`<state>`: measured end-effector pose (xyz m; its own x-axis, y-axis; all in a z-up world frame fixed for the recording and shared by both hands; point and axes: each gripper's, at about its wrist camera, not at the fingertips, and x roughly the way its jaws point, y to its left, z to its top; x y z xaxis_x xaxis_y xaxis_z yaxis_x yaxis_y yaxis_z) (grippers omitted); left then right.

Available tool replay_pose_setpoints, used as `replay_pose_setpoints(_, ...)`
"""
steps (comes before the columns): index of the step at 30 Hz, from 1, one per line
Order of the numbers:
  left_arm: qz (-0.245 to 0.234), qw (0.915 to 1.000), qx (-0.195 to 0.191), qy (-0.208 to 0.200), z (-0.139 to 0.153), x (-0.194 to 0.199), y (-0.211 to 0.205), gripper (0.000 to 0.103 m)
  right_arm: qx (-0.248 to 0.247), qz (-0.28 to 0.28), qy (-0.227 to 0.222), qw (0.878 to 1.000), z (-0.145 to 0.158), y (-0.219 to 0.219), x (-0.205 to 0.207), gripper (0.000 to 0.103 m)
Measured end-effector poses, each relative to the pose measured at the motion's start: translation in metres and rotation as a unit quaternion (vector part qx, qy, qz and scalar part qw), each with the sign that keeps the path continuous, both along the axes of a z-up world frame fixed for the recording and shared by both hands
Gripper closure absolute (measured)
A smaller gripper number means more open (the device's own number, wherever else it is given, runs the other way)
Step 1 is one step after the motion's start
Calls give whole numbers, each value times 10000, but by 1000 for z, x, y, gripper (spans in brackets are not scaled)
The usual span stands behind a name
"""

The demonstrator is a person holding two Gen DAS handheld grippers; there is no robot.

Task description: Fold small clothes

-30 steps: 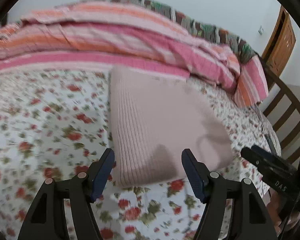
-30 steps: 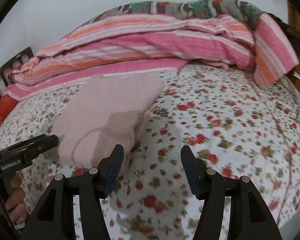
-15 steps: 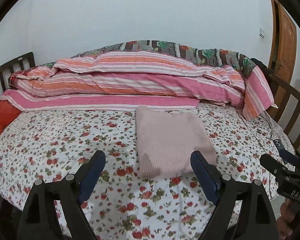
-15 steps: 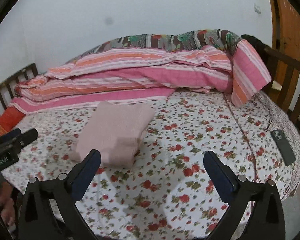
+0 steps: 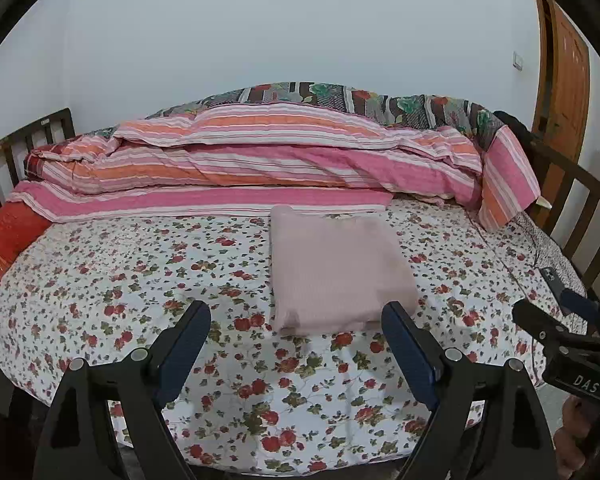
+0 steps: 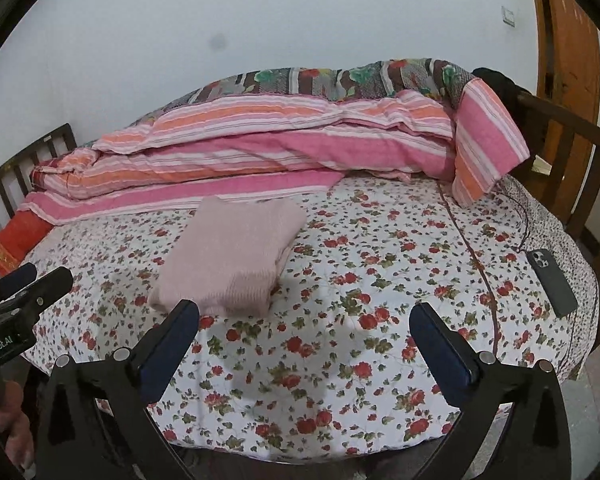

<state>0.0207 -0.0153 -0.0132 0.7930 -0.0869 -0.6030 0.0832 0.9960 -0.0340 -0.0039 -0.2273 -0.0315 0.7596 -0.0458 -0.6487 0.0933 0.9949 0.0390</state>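
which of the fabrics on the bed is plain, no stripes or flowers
The folded pink knit garment on the flowered sheet. The quilt behind it is striped, and the cover behind that is patterned.

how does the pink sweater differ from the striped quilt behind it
The pink sweater is plain pale pink; the striped quilt has pink, orange and white bands. The sweater is a small, neat folded rectangle; the quilt is a long, rumpled heap across the back. Both lie on the floral bedsheet.
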Motion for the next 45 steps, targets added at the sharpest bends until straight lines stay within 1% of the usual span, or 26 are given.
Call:
replay_pose_setpoints(5, 73, 10000, -48, 8, 0, 0, 4, 16, -82, -34, 21, 10000, 1, 4, -1, 0)
replay_pose_setpoints(14, 118, 9999, -4, -34, 2, -3, 5, 16, -100, -32, 7, 9999, 3, 4, -3, 0)
replay_pose_setpoints(45, 138, 9999, 22, -46, 5, -5, 6, 16, -109, -53, -31, 9999, 10, 8, -4, 0)
